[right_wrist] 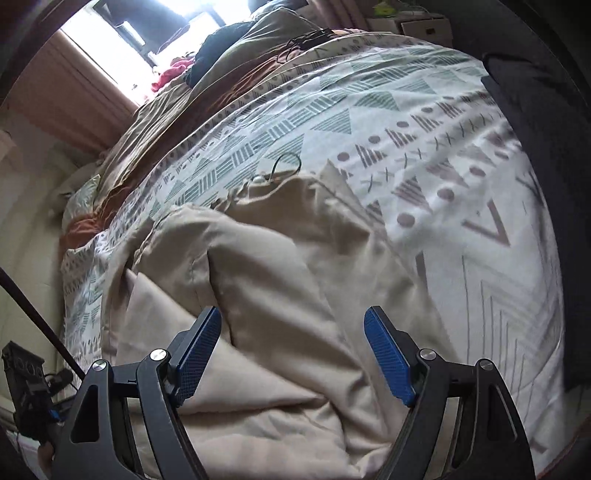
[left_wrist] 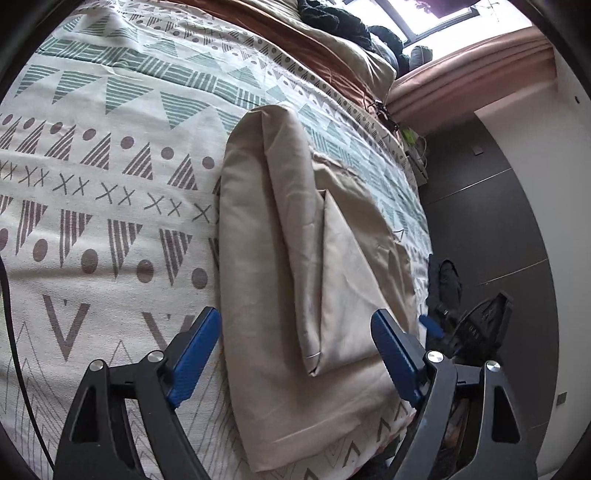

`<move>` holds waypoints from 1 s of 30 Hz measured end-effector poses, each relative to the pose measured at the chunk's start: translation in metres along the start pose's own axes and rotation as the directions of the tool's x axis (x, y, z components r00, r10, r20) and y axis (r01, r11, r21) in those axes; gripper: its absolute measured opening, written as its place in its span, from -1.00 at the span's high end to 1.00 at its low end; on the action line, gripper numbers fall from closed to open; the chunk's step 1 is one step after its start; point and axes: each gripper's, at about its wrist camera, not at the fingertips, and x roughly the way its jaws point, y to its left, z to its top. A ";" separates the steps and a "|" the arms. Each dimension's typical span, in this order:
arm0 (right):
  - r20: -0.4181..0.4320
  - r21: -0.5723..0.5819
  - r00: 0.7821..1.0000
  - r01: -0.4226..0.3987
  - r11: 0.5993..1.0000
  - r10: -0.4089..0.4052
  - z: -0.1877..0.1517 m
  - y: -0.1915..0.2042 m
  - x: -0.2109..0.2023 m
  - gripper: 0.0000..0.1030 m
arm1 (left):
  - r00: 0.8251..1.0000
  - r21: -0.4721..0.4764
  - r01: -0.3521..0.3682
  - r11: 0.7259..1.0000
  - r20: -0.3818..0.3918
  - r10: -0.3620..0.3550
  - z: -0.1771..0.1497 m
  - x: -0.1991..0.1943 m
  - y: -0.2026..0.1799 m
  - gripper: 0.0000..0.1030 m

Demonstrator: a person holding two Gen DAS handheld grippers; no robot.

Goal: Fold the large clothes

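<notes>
Patterned bedspread [left_wrist: 110, 155] (rumpled), bright window [left_wrist: 436, 14], dark floor [left_wrist: 498, 206]

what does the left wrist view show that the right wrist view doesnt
Only the left wrist view shows the dark floor beside the bed, the open left gripper, and the beige garment lying as a neat long fold.

Only the right wrist view shows the open right gripper, a red cloth near the window, and the garment's rumpled end.

Both show the beige garment on the patterned bedspread, held by neither gripper.
</notes>
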 end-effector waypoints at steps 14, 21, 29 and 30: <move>-0.177 -0.044 0.983 -0.058 0.997 0.049 0.031 0.001 0.074 0.03 | 0.996 -0.072 -0.061 0.996 -0.065 0.056 -0.002 0.030 0.034 -0.63; -0.157 0.021 0.980 -0.119 0.993 0.121 0.038 -0.008 0.083 0.96 | 0.995 -0.089 -0.044 0.995 -0.089 0.036 -0.005 0.046 0.028 -0.63; 0.075 -0.139 0.992 -0.093 0.986 0.104 0.042 0.035 0.016 1.00 | 0.996 -0.098 -0.003 0.995 -0.092 -0.006 -0.007 0.051 0.022 -0.63; 0.090 -0.146 0.991 -0.087 0.985 0.101 0.041 0.038 0.012 1.00 | 0.995 -0.098 -0.004 0.995 -0.096 -0.006 -0.006 0.053 0.021 -0.63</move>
